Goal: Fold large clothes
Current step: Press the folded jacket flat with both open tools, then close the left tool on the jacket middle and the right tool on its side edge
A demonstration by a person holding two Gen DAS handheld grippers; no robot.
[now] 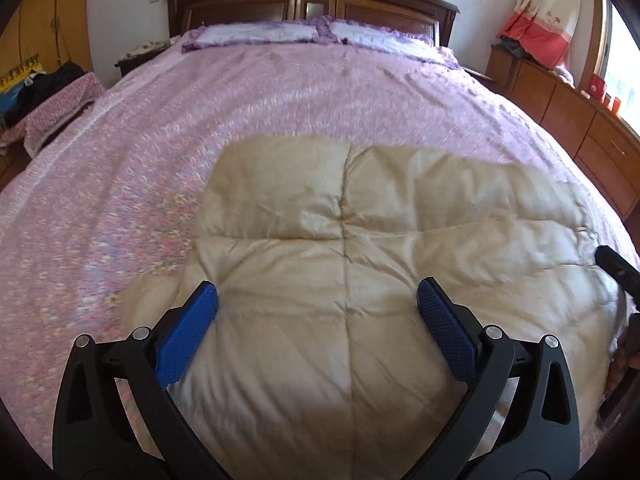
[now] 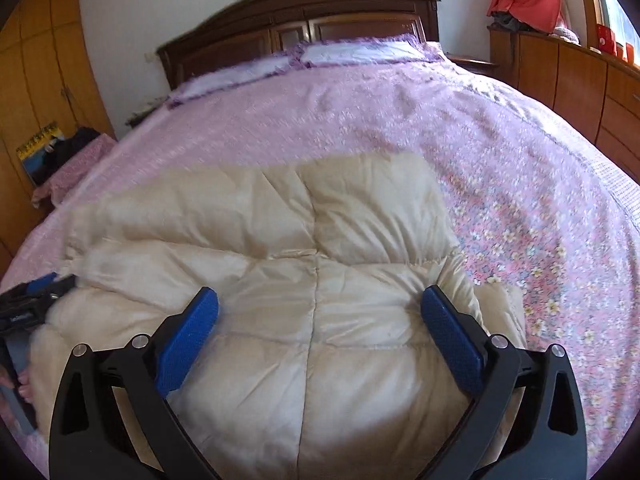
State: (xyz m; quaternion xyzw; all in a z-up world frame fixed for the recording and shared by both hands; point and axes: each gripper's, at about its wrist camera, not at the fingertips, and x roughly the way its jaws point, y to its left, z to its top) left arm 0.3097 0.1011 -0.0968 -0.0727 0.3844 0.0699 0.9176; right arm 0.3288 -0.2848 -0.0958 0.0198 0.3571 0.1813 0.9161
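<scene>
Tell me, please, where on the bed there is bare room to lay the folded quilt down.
Bare bedspread stretches between the beige quilt and the pillows, and along the quilt's left side and its right side. The near end is crowded: the quilt fills it, with the open left gripper and right gripper over it.

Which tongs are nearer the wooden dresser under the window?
Right. The right tongs hover over the beige quilted garment's dresser-side half; the left tongs over its far half. Dresser.
</scene>
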